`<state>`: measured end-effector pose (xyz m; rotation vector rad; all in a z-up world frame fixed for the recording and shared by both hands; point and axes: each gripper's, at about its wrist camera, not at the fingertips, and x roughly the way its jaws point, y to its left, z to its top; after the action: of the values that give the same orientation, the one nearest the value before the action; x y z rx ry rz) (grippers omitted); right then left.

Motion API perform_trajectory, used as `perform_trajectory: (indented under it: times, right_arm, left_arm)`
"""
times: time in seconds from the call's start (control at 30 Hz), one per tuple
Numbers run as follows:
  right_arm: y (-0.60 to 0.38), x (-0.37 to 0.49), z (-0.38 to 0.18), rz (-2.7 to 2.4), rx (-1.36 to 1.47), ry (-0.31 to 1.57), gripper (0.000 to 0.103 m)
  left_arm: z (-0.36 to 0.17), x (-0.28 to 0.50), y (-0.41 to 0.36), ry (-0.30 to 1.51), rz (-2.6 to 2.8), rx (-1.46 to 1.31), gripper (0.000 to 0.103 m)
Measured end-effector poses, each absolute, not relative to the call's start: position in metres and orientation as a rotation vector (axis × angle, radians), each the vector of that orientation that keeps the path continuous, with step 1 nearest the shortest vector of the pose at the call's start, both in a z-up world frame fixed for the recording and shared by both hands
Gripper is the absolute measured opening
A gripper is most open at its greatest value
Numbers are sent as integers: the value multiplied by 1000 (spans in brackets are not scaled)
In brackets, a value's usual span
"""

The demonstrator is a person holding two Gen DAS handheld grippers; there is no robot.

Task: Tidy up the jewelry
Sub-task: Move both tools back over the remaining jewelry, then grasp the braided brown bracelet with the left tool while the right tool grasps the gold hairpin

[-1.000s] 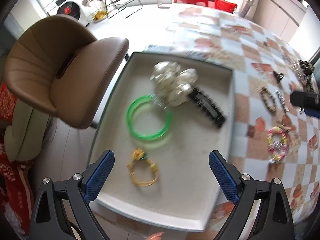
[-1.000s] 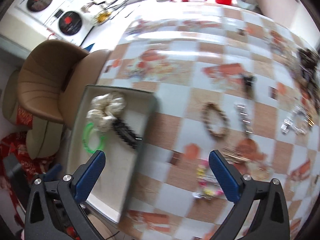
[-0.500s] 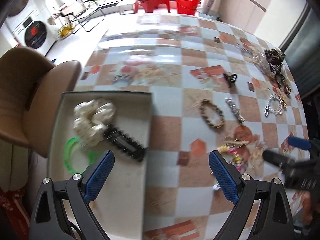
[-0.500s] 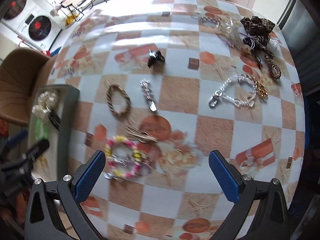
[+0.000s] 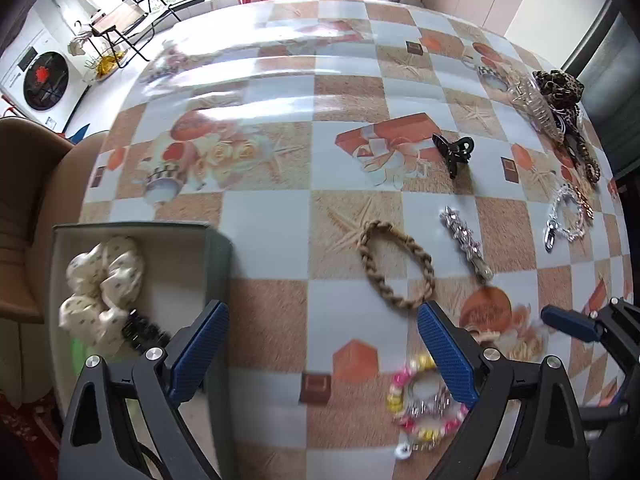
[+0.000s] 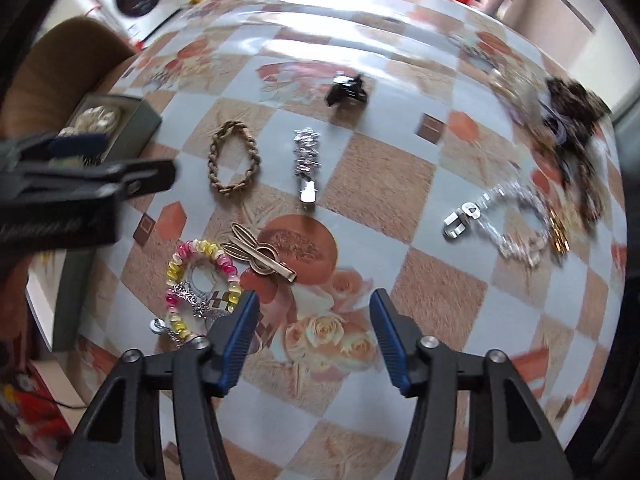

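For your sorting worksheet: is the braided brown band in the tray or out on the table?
Out: the braided brown band lies flat on the tablecloth, clear of the tray.

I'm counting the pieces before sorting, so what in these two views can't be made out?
- Tray, left wrist view: its near part lies behind the left gripper; a green blur there can't be identified.
- Dark pile at the table's far right, right wrist view: motion blur merges the pieces.
- Pink-and-yellow beaded bracelet, left wrist view: blurred, partly behind a finger.
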<state>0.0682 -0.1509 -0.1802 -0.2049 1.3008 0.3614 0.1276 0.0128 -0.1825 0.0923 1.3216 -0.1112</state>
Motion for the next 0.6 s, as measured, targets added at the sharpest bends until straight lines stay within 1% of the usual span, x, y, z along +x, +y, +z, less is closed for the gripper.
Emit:
perform_trajectory:
  times: [0.13,0.17,0.23,0.37,0.47,0.53,0.6]
  right_arm:
    - [-148,69,-185,421,-241,1274,57]
    - [-147,69,-186,437,-248,1265,57]
    - [-144,70,-189,458,-265,1254,56]
    - [-135,72,-193,487,-297,1226,53]
    - [-127,75,-197,499,-319,1200,52]
    - [-122,75,-198,502,-344,1180,51]
    - [-119,75,-199,504,-370,1163,48]
  left_arm:
    - [-196,138,7,1327,-127,84,97]
    - [-199,140,6,1329,-129,81,89]
    - [-206,144,4,1345,-129,87,83]
    - [-214,148,5,1343,-120,83,83]
    - [-214,147,5,1325,-123,84,83]
    - [-215,149,3,1318,-128,82,81]
    - [-215,149,2,1314,-129,80,80]
